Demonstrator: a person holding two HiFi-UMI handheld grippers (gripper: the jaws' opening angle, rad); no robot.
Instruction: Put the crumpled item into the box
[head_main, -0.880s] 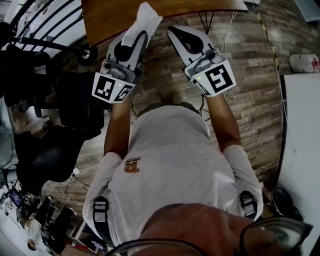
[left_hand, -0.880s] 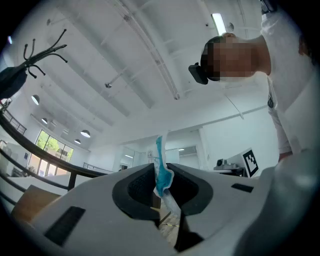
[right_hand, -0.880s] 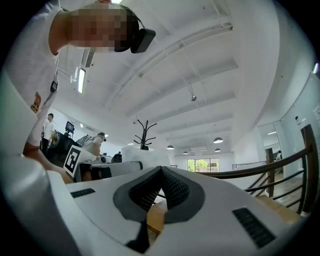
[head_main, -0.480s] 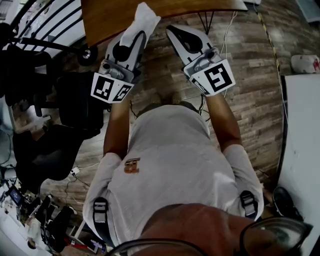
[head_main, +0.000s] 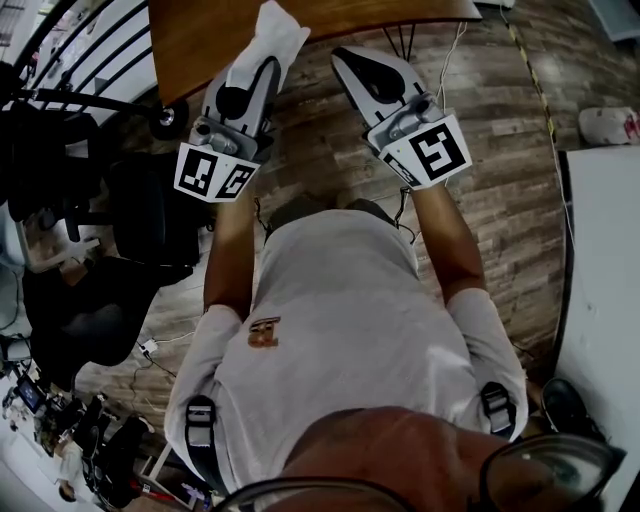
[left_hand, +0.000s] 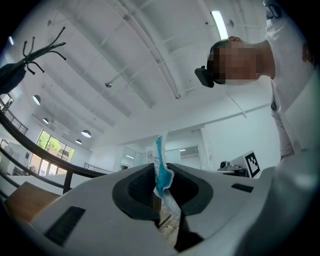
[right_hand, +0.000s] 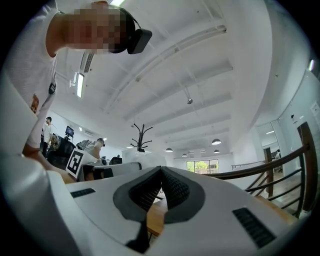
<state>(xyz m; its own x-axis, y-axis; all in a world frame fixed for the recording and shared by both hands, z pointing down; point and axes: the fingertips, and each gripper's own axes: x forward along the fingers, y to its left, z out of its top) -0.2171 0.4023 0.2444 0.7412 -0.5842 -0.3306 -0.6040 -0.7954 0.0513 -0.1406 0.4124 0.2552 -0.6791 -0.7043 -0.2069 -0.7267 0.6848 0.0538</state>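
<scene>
Far left: black office chairs, no part in the task.

Next, the left white two-jaw gripper: raised in front of the chest, tip pointing away toward the near edge of the brown wooden table. Nearly closed, with the dark ribbed fingers pinching the crumpled white sheet with a blue printed patch by its lower part and the rest sticking up free beyond the tips. Pinched low and tight, probably to carry so thin and light a thing without letting it slip. Held high and clear of the body, probably to avoid snagging on the way. In the head view, shows over the table's near edge; cannot tell whether touching the wood, though apparently lifted above it.

To the right, the right white gripper: level with the left one, near it but apart, angled slightly outward. Fingers pressed together with nothing between them. Likely shut and idle on purpose, out of the way, with a single grip enough for this load.

No box in any view, so judged as mid-carry, with the drop-off not yet done.

Far right: only wood-plank floor and the edge of a white surface.
</scene>
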